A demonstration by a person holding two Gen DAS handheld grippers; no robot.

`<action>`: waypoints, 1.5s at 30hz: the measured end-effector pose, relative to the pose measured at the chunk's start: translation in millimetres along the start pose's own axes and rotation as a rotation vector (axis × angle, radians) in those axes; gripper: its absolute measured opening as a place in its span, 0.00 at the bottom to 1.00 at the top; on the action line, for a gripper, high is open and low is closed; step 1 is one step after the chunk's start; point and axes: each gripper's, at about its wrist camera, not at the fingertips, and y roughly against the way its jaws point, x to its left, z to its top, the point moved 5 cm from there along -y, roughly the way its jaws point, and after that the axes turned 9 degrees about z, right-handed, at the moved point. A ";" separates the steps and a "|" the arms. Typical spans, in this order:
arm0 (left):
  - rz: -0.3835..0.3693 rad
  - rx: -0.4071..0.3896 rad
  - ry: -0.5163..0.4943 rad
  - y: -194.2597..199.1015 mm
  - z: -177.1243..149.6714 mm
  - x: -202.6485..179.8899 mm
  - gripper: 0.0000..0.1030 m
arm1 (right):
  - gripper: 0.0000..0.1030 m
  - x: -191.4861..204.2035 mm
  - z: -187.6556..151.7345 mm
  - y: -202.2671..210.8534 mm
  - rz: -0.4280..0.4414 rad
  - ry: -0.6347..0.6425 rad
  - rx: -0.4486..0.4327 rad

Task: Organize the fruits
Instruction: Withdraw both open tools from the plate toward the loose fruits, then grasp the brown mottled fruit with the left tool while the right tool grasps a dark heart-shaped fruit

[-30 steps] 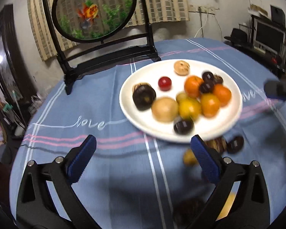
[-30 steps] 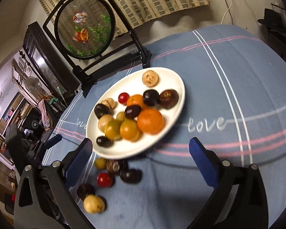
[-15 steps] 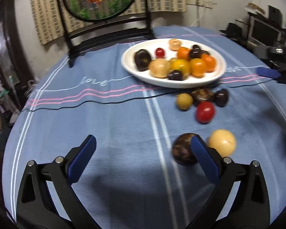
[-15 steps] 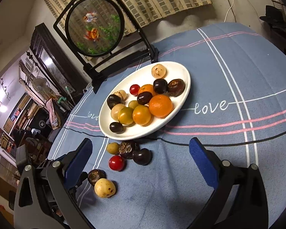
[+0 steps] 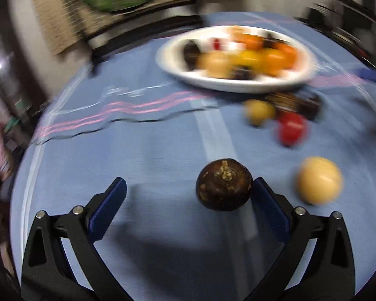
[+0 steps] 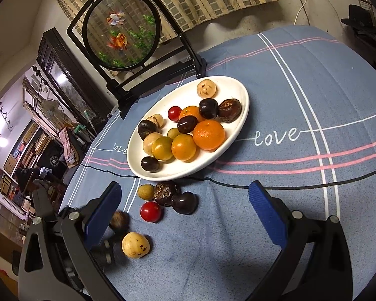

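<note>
A white plate holds several oranges, dark fruits and pale fruits; it is blurred in the left wrist view. Loose fruits lie on the blue cloth in front of it. My left gripper is open around a dark brown round fruit, which touches the right finger. A pale yellow fruit lies just right of it. In the right wrist view the brown fruit and the pale yellow fruit show at lower left. My right gripper is open and empty above the cloth.
A yellow fruit, a wrinkled brown fruit, a dark cherry and a red tomato lie below the plate. A round goldfish screen on a black stand is behind it. The table edge falls away left.
My left gripper has dropped and moved forward and right, so the dark brown fruit now sits between its fingers. My right gripper has drawn back slightly and stayed open.
</note>
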 end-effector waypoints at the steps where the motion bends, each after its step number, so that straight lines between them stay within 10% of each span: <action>1: 0.019 0.021 0.053 -6.0 -0.2 12.6 0.98 | 0.99 -0.1 0.1 0.2 0.000 0.000 -0.001; 23: -0.107 0.068 0.140 -19.9 -5.2 15.6 0.98 | 0.99 35.3 -39.2 -44.3 -0.160 0.358 0.116; 26: -0.073 0.026 0.115 -12.5 -2.6 13.2 0.98 | 0.78 38.8 -42.2 -51.5 -0.203 0.421 0.127; 31: -0.118 -0.020 0.062 -2.6 1.0 0.0 0.97 | 0.72 33.0 -47.8 -67.0 -0.218 0.454 0.169; 45: -0.199 -0.010 0.070 -1.4 -2.0 -3.9 0.55 | 0.48 20.4 -38.9 -87.5 -0.155 0.387 0.236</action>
